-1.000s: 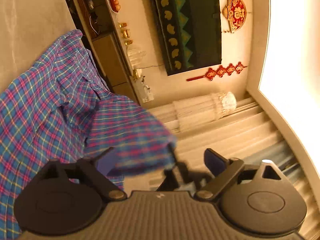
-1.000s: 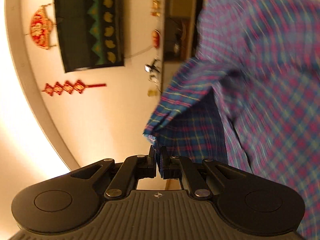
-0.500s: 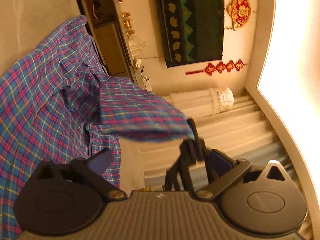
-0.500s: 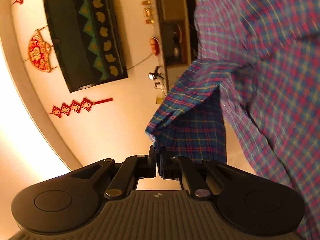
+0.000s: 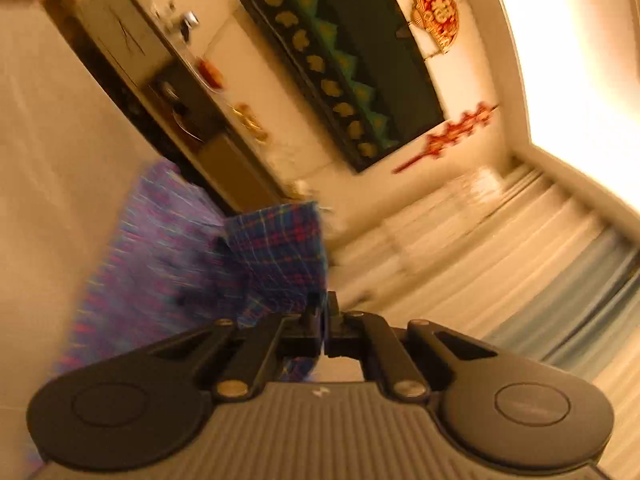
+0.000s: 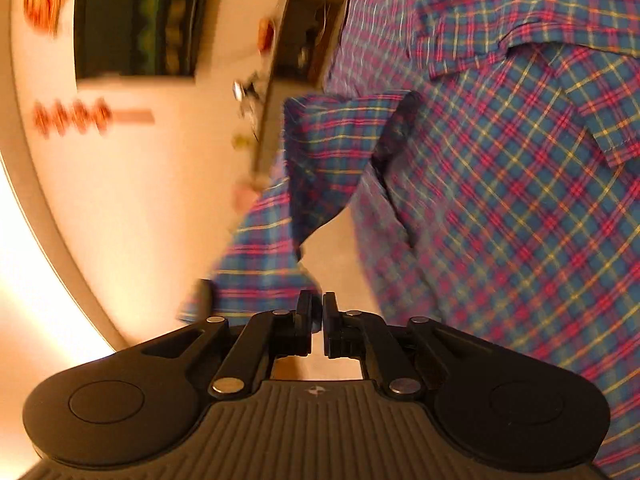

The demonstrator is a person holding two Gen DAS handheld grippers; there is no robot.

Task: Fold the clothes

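Item: plaid shirt (image 6: 520,184), blue with red and yellow lines. It is spread over a pale surface, whose kind cannot be told, and fills the right of the right wrist view. One sleeve or corner is lifted clear of the body of the garment.

Left tool (image 5: 324,316): the jaws have just been closing and are now seen drawn together, with a dark fold of the plaid shirt (image 5: 280,248) caught between the pads. The view is blurred, so the depth of the bite cannot be judged.

Right tool (image 6: 318,312): the jaws are narrow, and a plaid edge is pinched at the tips.

Surroundings: a dark wall hanging (image 5: 344,64), red ornaments (image 5: 436,12), a cabinet (image 5: 188,100) and pale curtains (image 5: 500,248) are noted behind.

Step in hand: a two-point hold on one part of the shirt is judged to be established, as the opening of a fold.

Next move: the held part is to be carried across the body of the shirt with both tools kept level, so that the cloth is laid flat without bunching, then released.
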